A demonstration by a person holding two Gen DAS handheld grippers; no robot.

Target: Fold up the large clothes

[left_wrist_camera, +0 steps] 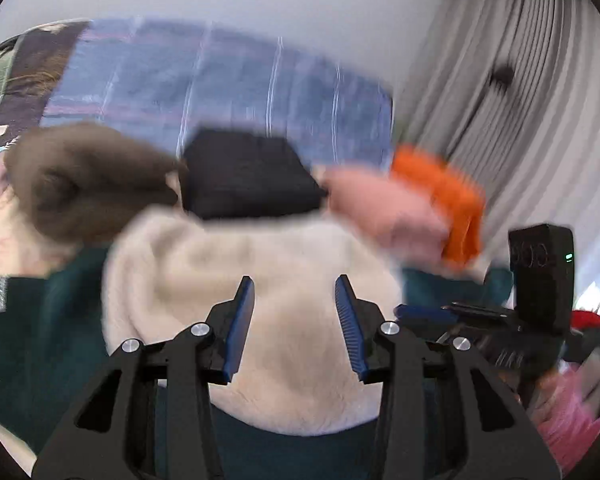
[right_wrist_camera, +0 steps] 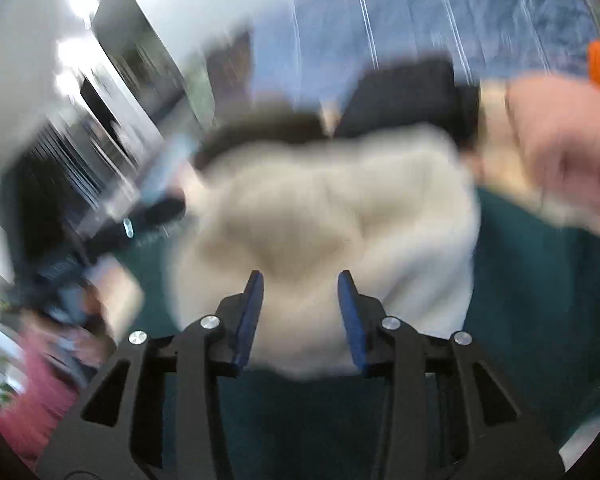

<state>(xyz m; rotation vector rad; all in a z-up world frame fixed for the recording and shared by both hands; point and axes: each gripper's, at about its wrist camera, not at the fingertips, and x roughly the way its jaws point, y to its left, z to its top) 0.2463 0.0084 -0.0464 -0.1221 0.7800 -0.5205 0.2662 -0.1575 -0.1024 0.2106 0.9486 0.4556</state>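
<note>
A cream fleece garment [left_wrist_camera: 228,280] lies bunched on a dark teal cloth surface [left_wrist_camera: 40,340]. It also shows in the right wrist view [right_wrist_camera: 340,220], on the teal surface [right_wrist_camera: 540,280]. My left gripper [left_wrist_camera: 295,284] is open and empty, held just above the garment's near part. My right gripper [right_wrist_camera: 300,280] is open and empty over the same garment. The right gripper's body [left_wrist_camera: 540,280] shows at the right of the left wrist view. Both views are blurred by motion.
Behind the garment lie folded clothes: brown [left_wrist_camera: 80,180], black [left_wrist_camera: 248,176], pink [left_wrist_camera: 384,212] and orange [left_wrist_camera: 448,200]. A blue striped blanket [left_wrist_camera: 220,88] lies further back. A grey curtain [left_wrist_camera: 520,100] hangs at the right. Pink cloth [left_wrist_camera: 568,420] lies at the lower right.
</note>
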